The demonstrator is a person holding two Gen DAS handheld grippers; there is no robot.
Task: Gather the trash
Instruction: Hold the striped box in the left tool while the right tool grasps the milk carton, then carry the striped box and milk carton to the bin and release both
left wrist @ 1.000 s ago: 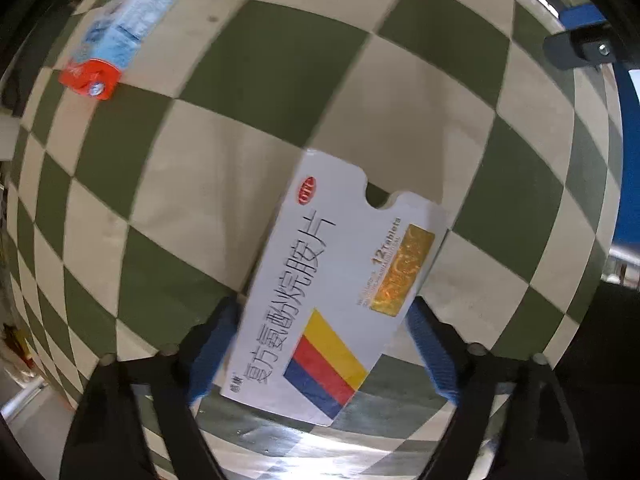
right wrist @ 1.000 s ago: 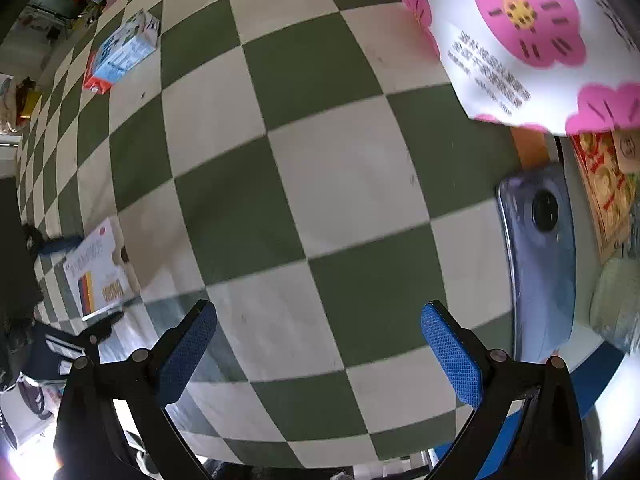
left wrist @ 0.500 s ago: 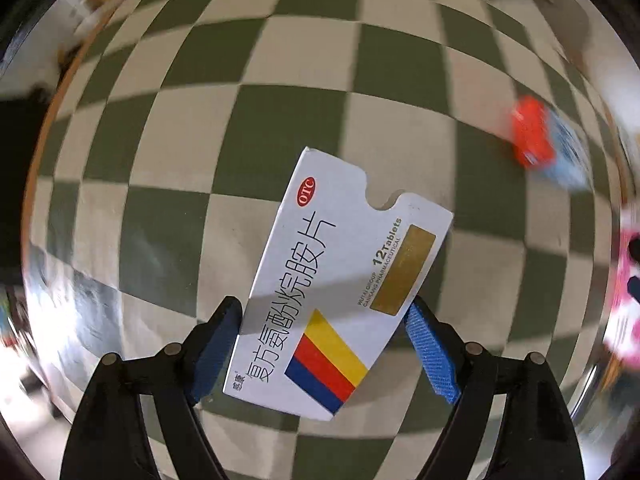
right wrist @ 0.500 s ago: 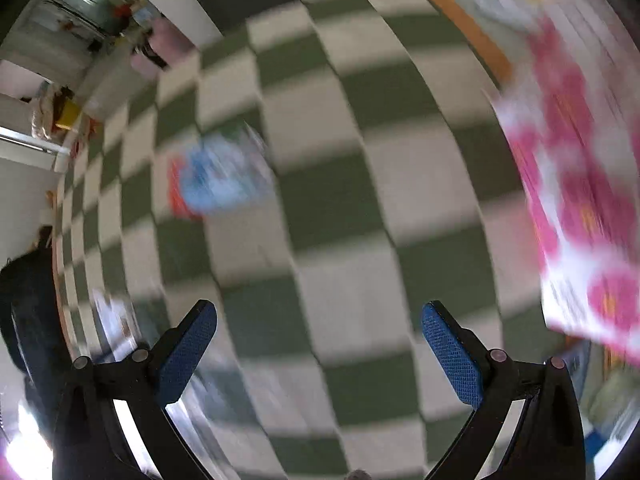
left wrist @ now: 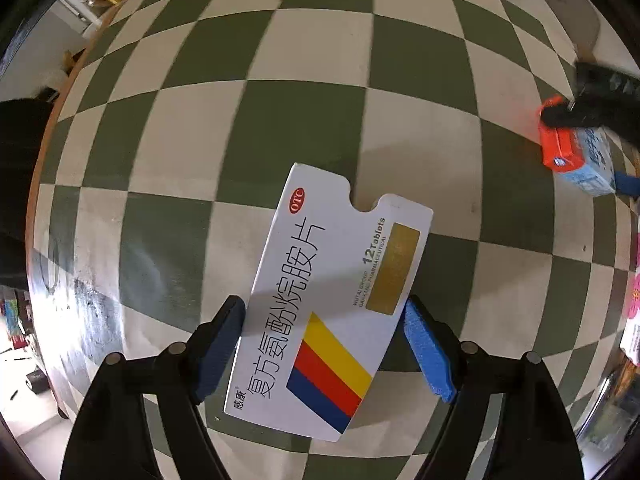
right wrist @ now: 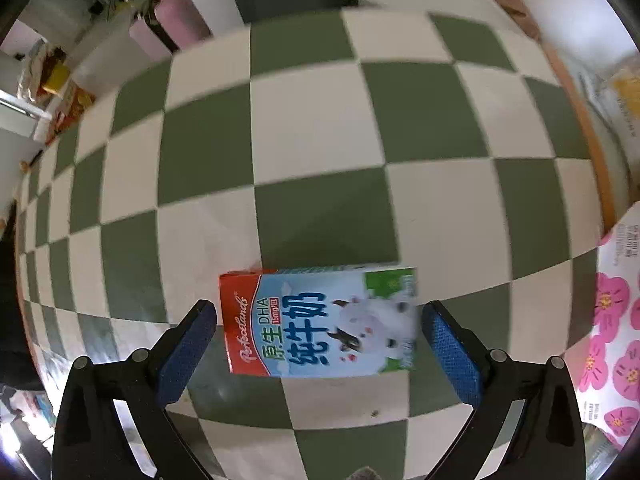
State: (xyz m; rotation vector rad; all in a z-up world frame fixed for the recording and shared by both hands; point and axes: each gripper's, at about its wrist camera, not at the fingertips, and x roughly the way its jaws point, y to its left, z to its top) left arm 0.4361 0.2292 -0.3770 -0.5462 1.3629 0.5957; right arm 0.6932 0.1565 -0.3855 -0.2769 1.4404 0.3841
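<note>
My left gripper (left wrist: 324, 344) is shut on a white medicine box (left wrist: 332, 300) with yellow, red and blue stripes and holds it above the checkered table. A blue and red milk carton (right wrist: 320, 322) lies flat on the table between the open fingers of my right gripper (right wrist: 318, 344); the pads stand just beside its two ends, with a small gap on each side. The same carton (left wrist: 576, 156) shows at the right edge of the left wrist view, with the right gripper's black frame (left wrist: 600, 100) over it.
The table has a green and white checkered cloth (right wrist: 312, 128) with a wooden rim (right wrist: 584, 120). A white bag with pink flowers (right wrist: 616, 332) lies at the right. Shelves and clutter stand beyond the far left edge.
My right gripper has swung from the right side of the table over to the milk carton, which now lies between its fingers. My left gripper has turned with the medicine box held in it.
</note>
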